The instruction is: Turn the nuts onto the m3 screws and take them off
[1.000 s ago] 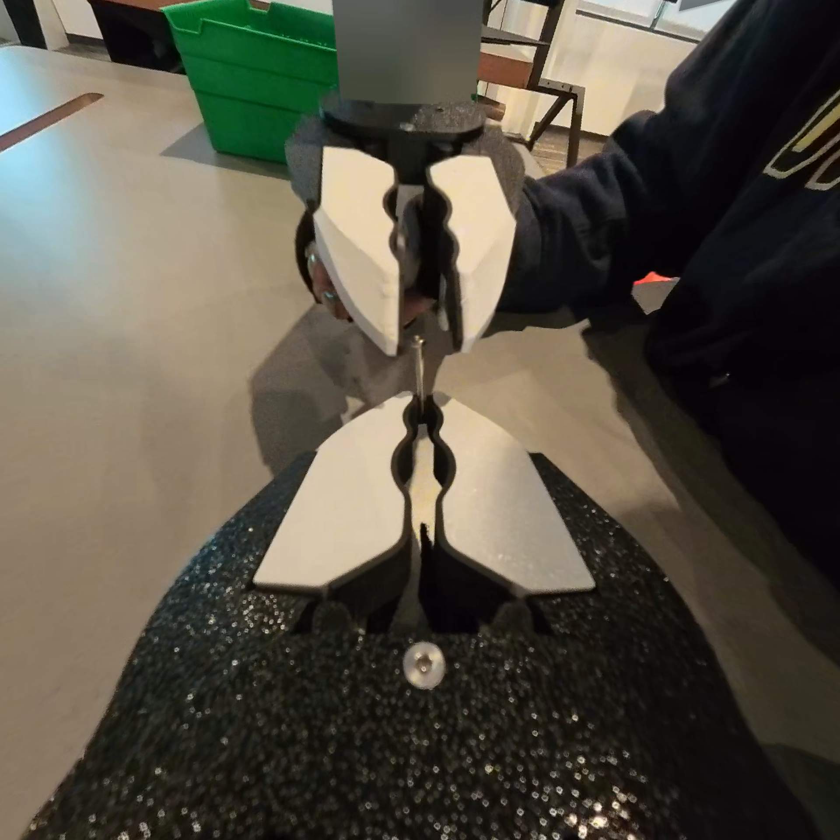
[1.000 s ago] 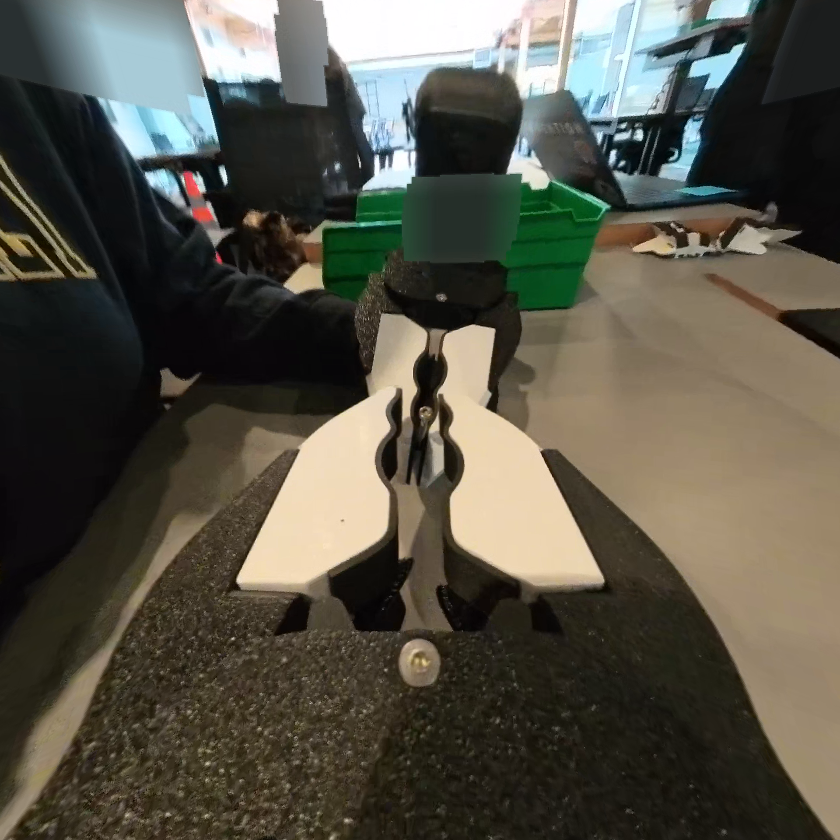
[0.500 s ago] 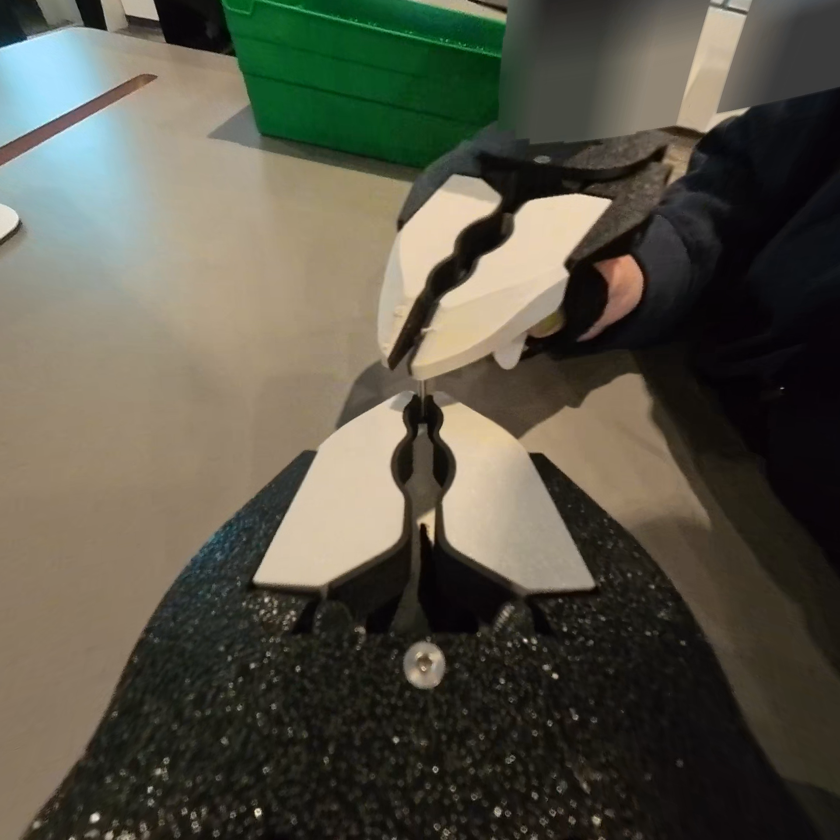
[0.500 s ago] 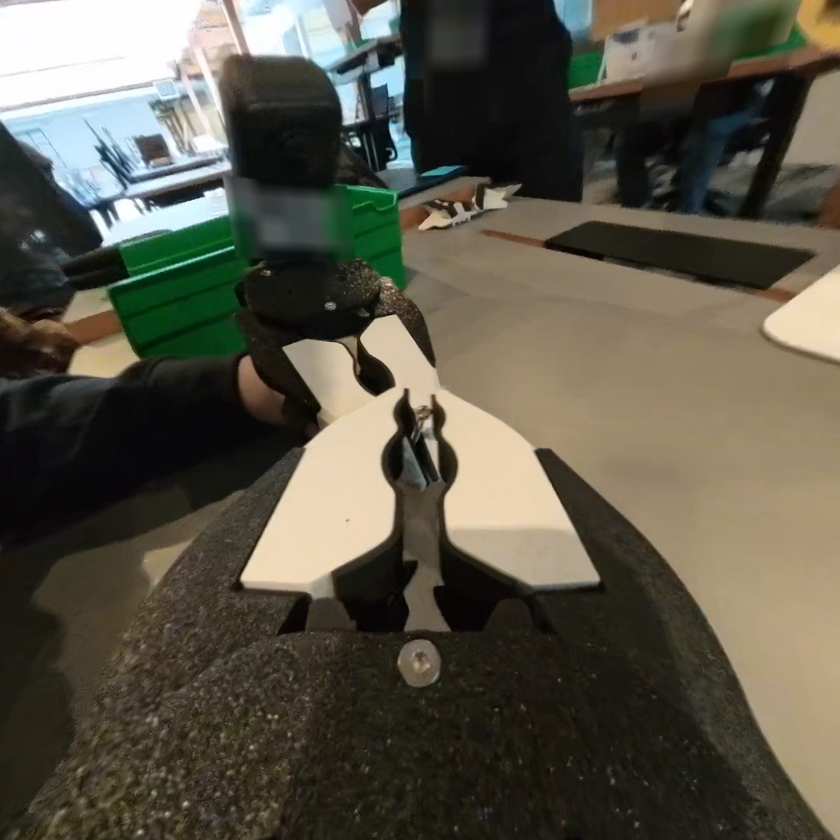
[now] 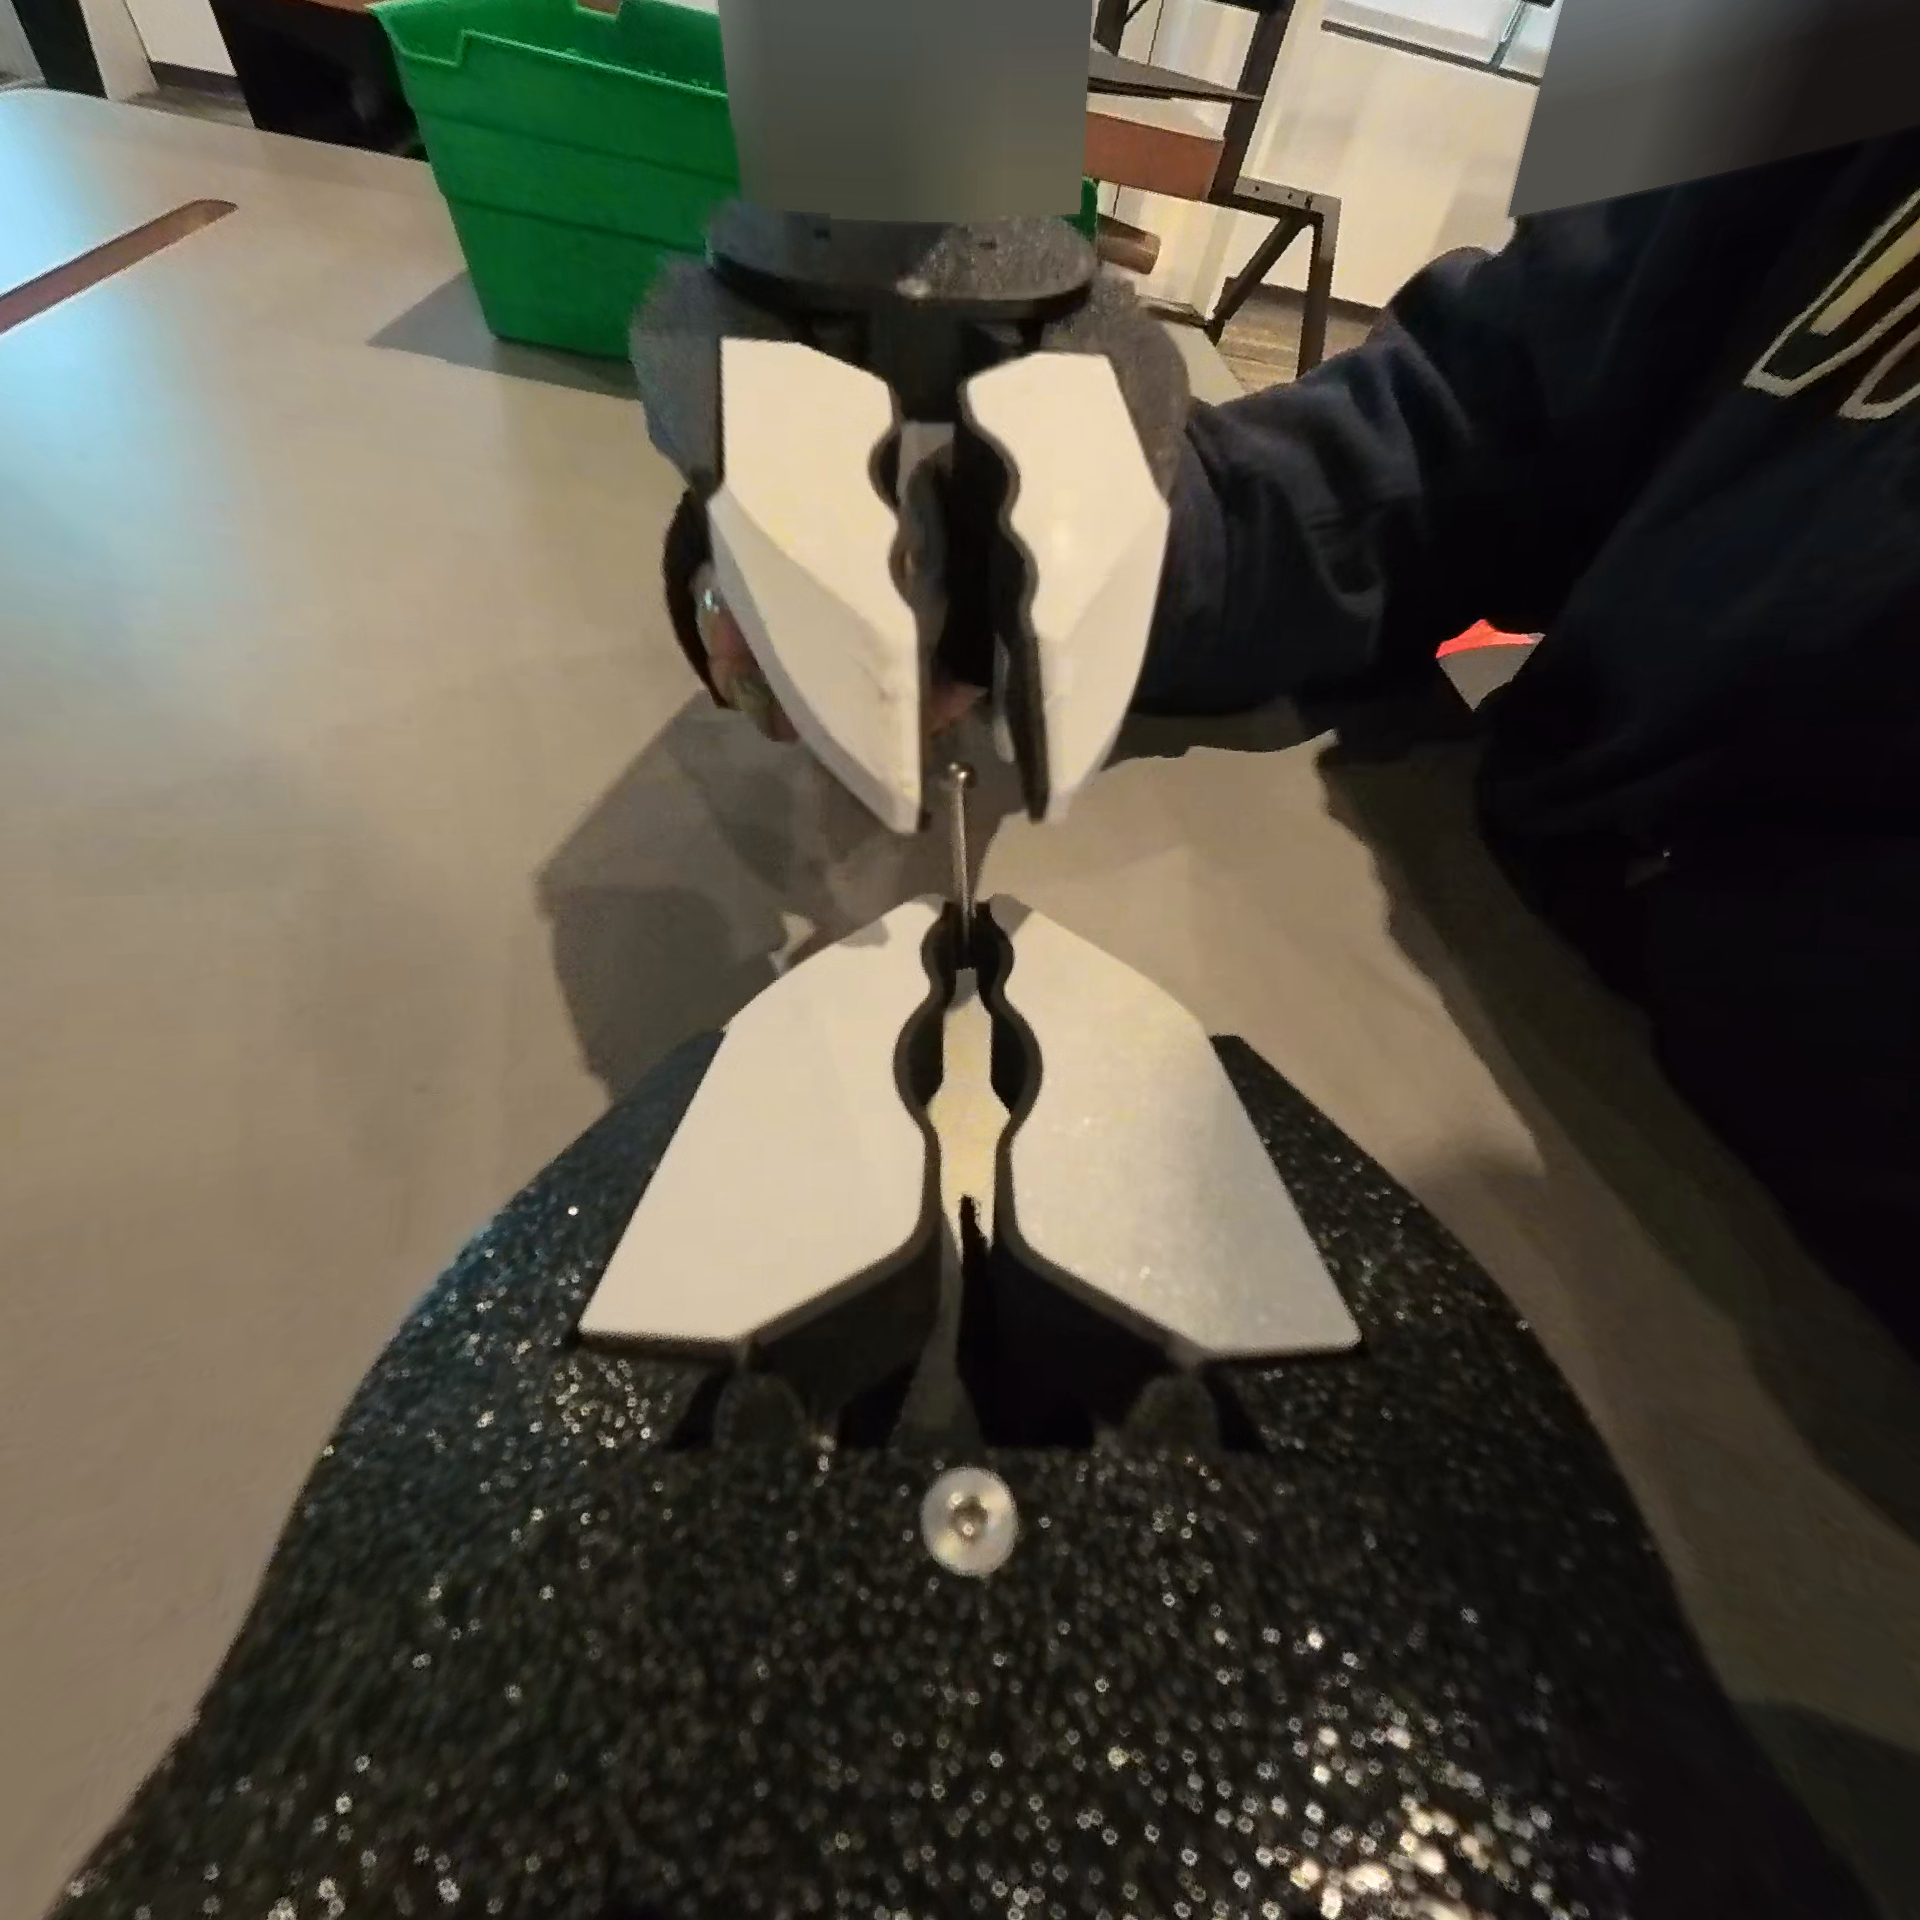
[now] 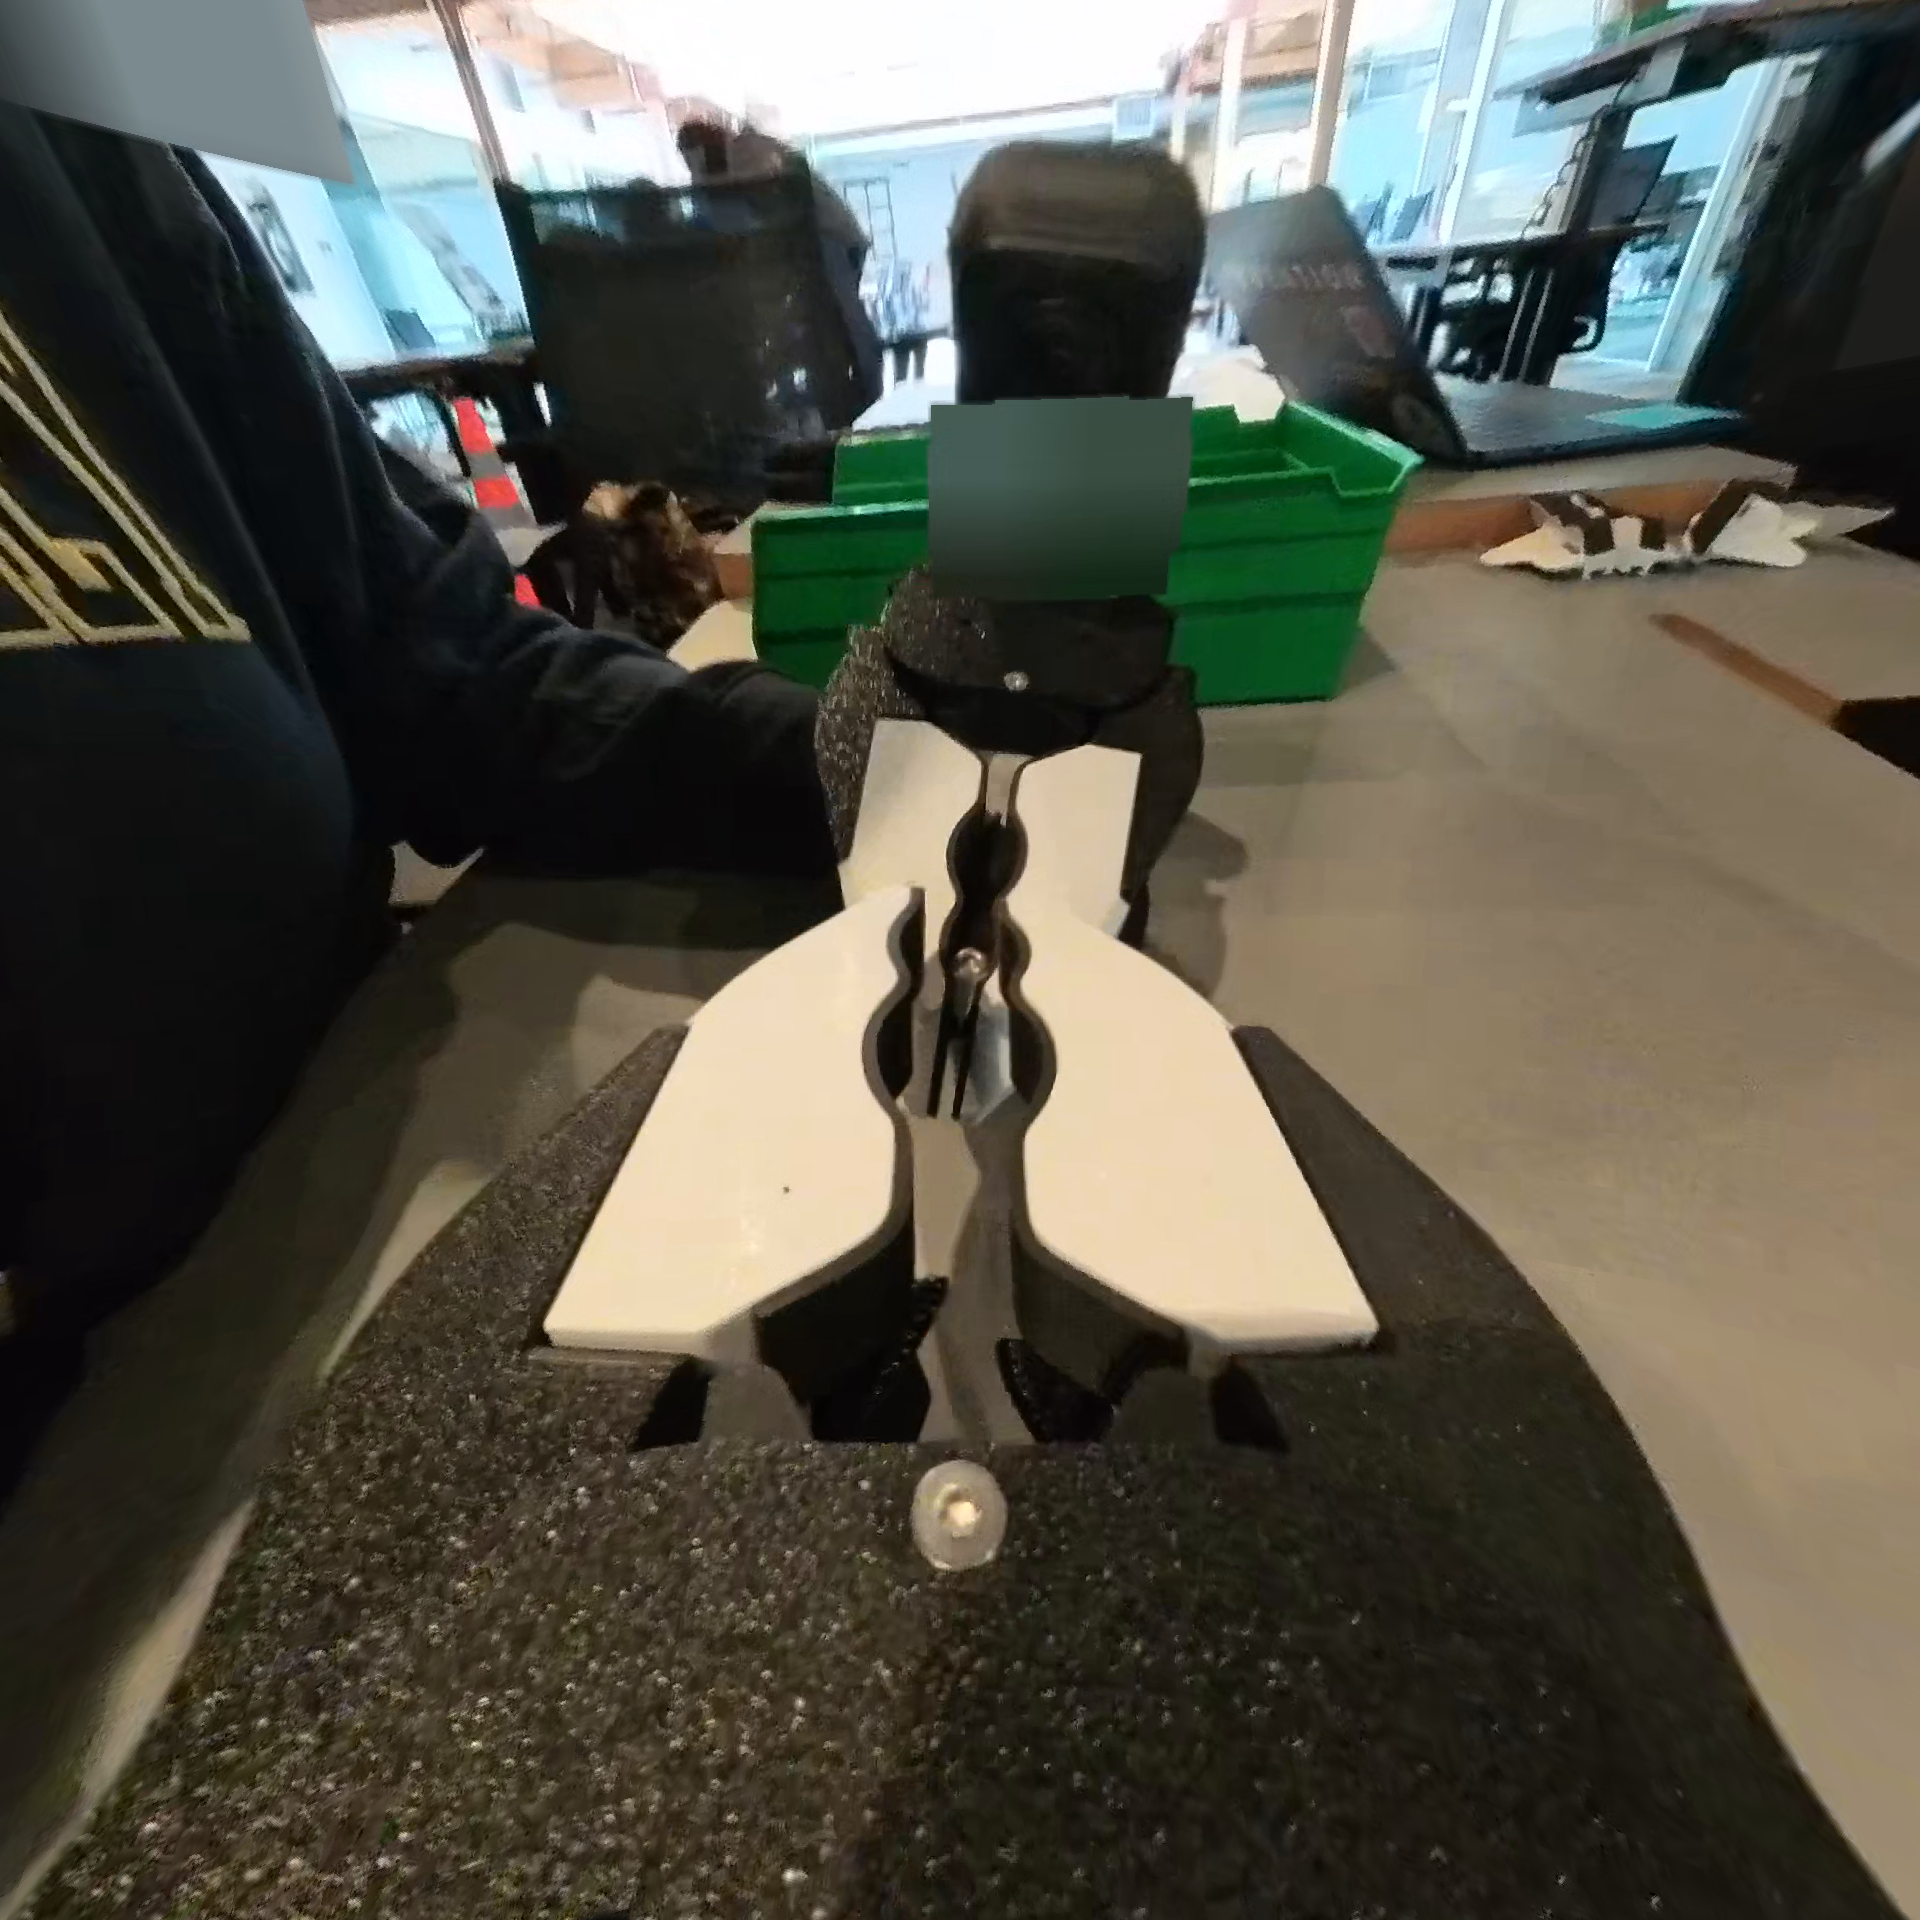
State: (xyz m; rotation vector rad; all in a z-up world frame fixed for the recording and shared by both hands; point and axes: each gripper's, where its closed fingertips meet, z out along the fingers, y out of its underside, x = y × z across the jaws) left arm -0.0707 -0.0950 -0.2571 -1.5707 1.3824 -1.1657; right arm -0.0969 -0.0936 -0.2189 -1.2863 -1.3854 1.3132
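Observation:
In the left wrist view my left gripper (image 5: 966, 916) is shut on a thin metal screw (image 5: 964, 842), which sticks forward out of its fingertips above the grey table (image 5: 260, 644). The screw ends in a small rounded metal piece (image 5: 958, 771). My right gripper (image 5: 974, 808) faces it head-on, upright, with its jaws parted around that end; the piece lies close to one pad and clear of the other. In the right wrist view the screw's end (image 6: 968, 959) stands between my right gripper's (image 6: 968, 920) parted fingers, and the left gripper's white fingers (image 6: 1075, 821) show just behind.
A green plastic bin (image 5: 561, 208) stands at the table's far side; it also shows in the right wrist view (image 6: 1278, 582). A person's dark sleeve (image 5: 1403, 468) reaches in from the right. Black-and-white scraps (image 6: 1662, 535) lie far back. The grippers' ends are close to 4 centimetres from one another.
Half a second ago the right gripper was rolled sideways with its jaws closed in on the screw's end. It has rolled back upright and opened. The left gripper kept hold of the screw.

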